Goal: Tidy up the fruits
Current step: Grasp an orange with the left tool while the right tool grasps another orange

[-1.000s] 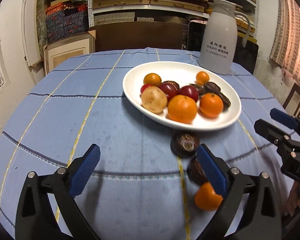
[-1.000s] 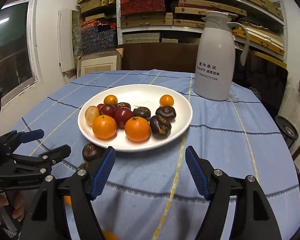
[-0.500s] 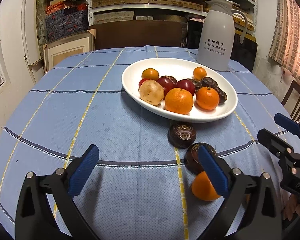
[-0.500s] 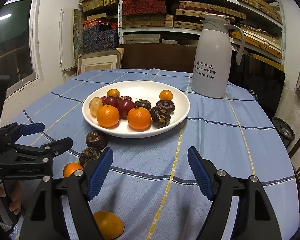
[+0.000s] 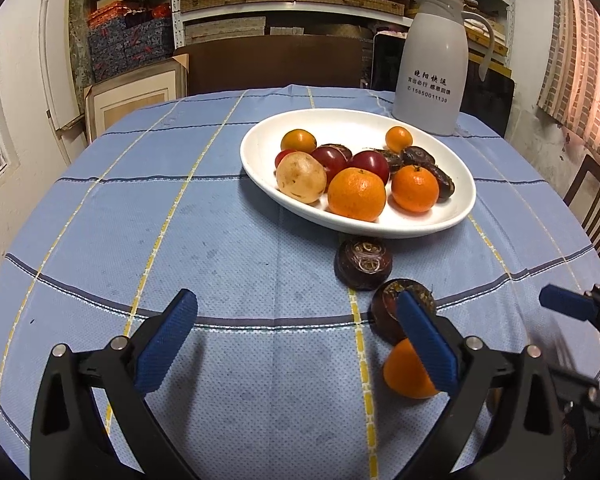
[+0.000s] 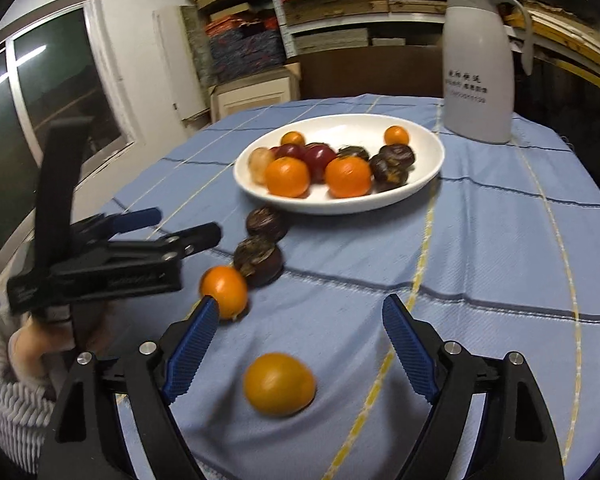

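Observation:
A white plate (image 5: 260, 148) (image 6: 428, 148) holds oranges, red fruits, dark chestnuts and a pale fruit. On the blue cloth in front of it lie two dark chestnuts (image 5: 363, 263) (image 6: 267, 221), (image 5: 388, 312) (image 6: 259, 260) and a small orange (image 5: 404, 376) (image 6: 224, 291). Another orange (image 6: 279, 383) lies between the fingers of my right gripper (image 6: 296, 348), which is open and empty. My left gripper (image 5: 296, 344) is open and empty, its right finger over the loose fruits. It shows in the right wrist view (image 6: 172, 228).
A white thermos jug (image 5: 432, 68) (image 6: 480, 72) stands behind the plate. Shelves of boxes fill the back wall. A wooden chair (image 5: 596, 208) stands to the right of the round table. A window (image 6: 32, 92) is at the left.
Both grippers have pulled back from the plate. The right view has swung left and down, bringing the near orange between its fingers. Both stay open.

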Motion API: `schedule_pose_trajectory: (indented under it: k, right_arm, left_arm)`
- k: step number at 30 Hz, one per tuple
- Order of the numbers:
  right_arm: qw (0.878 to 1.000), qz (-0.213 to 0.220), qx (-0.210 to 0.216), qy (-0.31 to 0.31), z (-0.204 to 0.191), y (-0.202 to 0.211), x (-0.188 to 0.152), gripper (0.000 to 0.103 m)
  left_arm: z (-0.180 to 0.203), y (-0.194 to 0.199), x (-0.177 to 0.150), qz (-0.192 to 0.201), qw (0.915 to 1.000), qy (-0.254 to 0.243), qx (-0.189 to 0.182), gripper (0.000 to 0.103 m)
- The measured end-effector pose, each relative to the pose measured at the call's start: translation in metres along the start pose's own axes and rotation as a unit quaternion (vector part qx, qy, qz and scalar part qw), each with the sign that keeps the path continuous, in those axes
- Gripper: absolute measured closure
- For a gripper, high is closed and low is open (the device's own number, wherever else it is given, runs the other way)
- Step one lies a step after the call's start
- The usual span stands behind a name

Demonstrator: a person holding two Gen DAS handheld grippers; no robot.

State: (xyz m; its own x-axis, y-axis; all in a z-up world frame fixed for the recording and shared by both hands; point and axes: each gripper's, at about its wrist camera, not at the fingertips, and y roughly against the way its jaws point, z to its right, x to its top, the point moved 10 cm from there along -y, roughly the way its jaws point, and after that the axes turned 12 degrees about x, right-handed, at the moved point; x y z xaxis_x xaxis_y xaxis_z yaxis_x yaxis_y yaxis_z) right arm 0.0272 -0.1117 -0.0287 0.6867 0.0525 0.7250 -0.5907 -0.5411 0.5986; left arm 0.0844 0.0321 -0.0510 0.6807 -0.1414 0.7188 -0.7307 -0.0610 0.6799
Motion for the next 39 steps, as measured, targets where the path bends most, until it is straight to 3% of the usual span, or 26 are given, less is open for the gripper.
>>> schedule_pose_trajectory:
  k: [5,13,17,22,26,27,30,33,36,39]
  right_arm:
    - [0.999,-0.026,0.010,0.014,-0.009,-0.005,-0.007,0.035]
    - [0.997,-0.075,0.034,0.011,-0.016,-0.009,-0.026,0.038]
    - [0.994,-0.102,0.044,0.007,-0.019,-0.012,-0.040,0.065]
    - [0.993,-0.099,0.059,-0.010,-0.017,-0.010,-0.041,0.065]
    - [0.993,-0.095,0.061,-0.018,-0.014,-0.007,-0.041,0.065]
    - [0.993,-0.095,0.061,-0.019,-0.014,-0.007,-0.042,0.065]
    - [0.993,-0.095,0.064,-0.022,-0.013,-0.008,-0.041,0.065]
    - [0.993,-0.094,0.065,-0.027,-0.011,-0.008,-0.040,0.065]
    - [0.993,-0.094,0.066,-0.029,-0.011,-0.007,-0.040,0.065]
    - [0.993,-0.093,0.068,-0.030,-0.011,-0.008,-0.040,0.065]
  left_arm:
    - [0.000,-0.003,-0.002,-0.007,1.0000,0.001,-0.001,0.005]
    - [0.007,-0.003,-0.004,-0.009,0.9999,-0.012,-0.005,0.005]
    - [0.021,0.002,-0.007,-0.005,0.9990,-0.039,-0.020,0.005]
    - [0.046,0.009,-0.012,0.011,0.9953,-0.090,-0.033,0.005]
    - [0.054,0.009,-0.016,0.007,0.9936,-0.102,-0.049,0.005]
    - [0.056,0.009,-0.017,0.004,0.9932,-0.103,-0.054,0.006]
    - [0.067,0.011,-0.023,-0.005,0.9901,-0.115,-0.080,0.023]
    - [0.076,0.010,-0.032,-0.017,0.9869,-0.139,-0.081,0.037]
    - [0.078,0.009,-0.033,-0.021,0.9866,-0.135,-0.089,0.040]
    - [0.082,0.010,-0.034,-0.022,0.9856,-0.134,-0.100,0.057]
